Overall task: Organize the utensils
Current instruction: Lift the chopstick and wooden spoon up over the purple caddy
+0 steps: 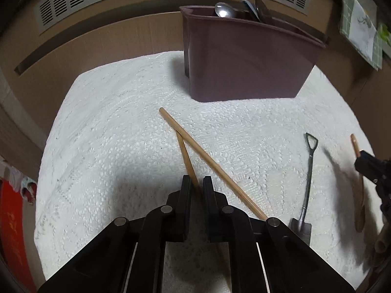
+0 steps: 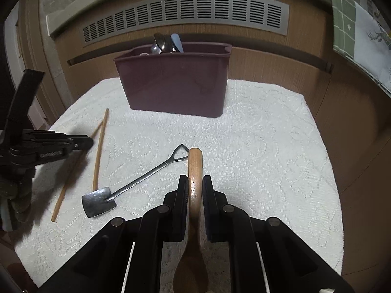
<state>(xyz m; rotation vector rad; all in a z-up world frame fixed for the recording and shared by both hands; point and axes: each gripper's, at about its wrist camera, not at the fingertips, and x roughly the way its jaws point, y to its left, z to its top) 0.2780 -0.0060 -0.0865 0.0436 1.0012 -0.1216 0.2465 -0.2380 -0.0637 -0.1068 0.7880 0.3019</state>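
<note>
Clamping a pale bamboo chopstick (image 1: 188,161) at lower centre, the left gripper (image 1: 197,183) has its jaws nearly together; a second chopstick (image 1: 210,163) crosses it on the white lace cloth (image 1: 110,127). The right gripper (image 2: 195,183) is closed on a wooden spoon (image 2: 194,171) (glossy, honey-brown handle). A shovel-shaped metal spoon (image 2: 132,185) lies beside it, below the maroon caddy (image 2: 176,83).

Each fisheye camera rides on its own gripper, looking forward and steeply down along the two black fingers, close above the white textured cloth (image 1: 117,127). Both face the maroon plastic bin (image 1: 246,61) and the slatted vent panel (image 2: 185,17) behind it. The left view looks from the left, the right from the right; both share the small metal shovel-shaped spoon (image 2: 127,185).
</note>
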